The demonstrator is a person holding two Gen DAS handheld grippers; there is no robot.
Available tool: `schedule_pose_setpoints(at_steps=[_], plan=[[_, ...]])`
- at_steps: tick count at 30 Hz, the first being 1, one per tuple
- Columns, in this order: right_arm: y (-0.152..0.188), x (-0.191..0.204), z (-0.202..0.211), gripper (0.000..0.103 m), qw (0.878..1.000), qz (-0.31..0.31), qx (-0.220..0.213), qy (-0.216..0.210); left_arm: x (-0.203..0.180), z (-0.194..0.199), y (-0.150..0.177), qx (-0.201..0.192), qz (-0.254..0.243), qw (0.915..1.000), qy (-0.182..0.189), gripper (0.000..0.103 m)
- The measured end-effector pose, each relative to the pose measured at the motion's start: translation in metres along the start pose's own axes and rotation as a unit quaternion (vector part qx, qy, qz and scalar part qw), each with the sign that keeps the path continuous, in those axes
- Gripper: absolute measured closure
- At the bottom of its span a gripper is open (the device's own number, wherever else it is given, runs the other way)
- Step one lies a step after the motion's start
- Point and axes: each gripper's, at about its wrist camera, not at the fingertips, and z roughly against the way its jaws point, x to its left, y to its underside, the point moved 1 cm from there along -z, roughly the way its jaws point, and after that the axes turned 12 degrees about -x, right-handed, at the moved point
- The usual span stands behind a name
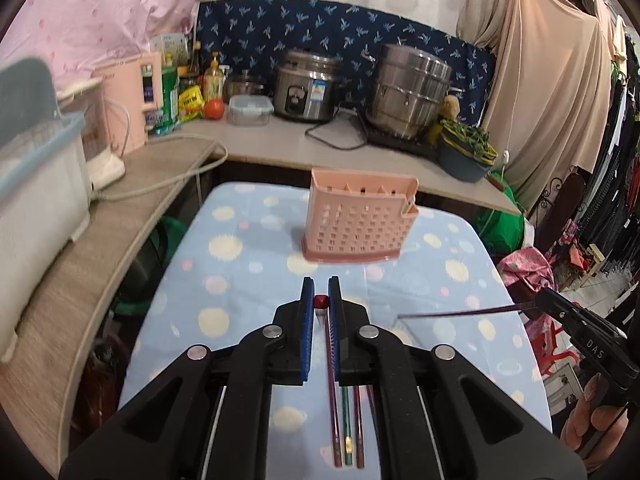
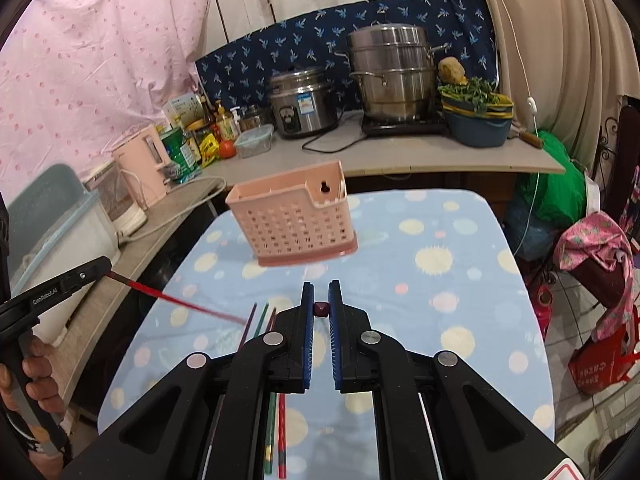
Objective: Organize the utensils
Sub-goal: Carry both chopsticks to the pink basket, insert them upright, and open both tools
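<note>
A pink perforated utensil holder [image 1: 358, 220] stands on the blue dotted tablecloth [image 1: 248, 264]; it also shows in the right wrist view [image 2: 298, 220]. My left gripper [image 1: 321, 294] is shut on a red chopstick [image 1: 321, 302], seen end-on; from the right wrist view that chopstick [image 2: 176, 300] juts out from the left gripper [image 2: 105, 269]. My right gripper [image 2: 321, 298] is shut on a dark chopstick [image 2: 321, 309], seen end-on; in the left wrist view it [image 1: 460, 313] sticks out leftward from the right gripper [image 1: 538, 306]. Several chopsticks [image 1: 346, 420] lie on the cloth below the grippers.
A counter [image 1: 280, 148] wraps behind and left of the table, with a rice cooker [image 1: 306, 86], a steel steamer pot [image 1: 410, 90], a bowl of greens [image 1: 466, 156], bottles, a pink kettle [image 1: 128, 100] and a white dish rack [image 1: 36, 184].
</note>
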Motion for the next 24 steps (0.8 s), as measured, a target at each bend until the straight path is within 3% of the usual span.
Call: schedule_pose_setpoints(at_steps=[16,24], plan=[[-0.078,0.001,-0.034,0.096,0.998,-0.024,-0.053,-0.02,-0.019,-0.032,-0.09,-0.063,-0.014,0.9979,0.009,0.096],[-0.154,0.008,-0.053,0.096,0.991,-0.045,-0.119,-0.043,-0.029,-0.042,-0.159,-0.12,-0.006,0.9926,0.018,0.096]])
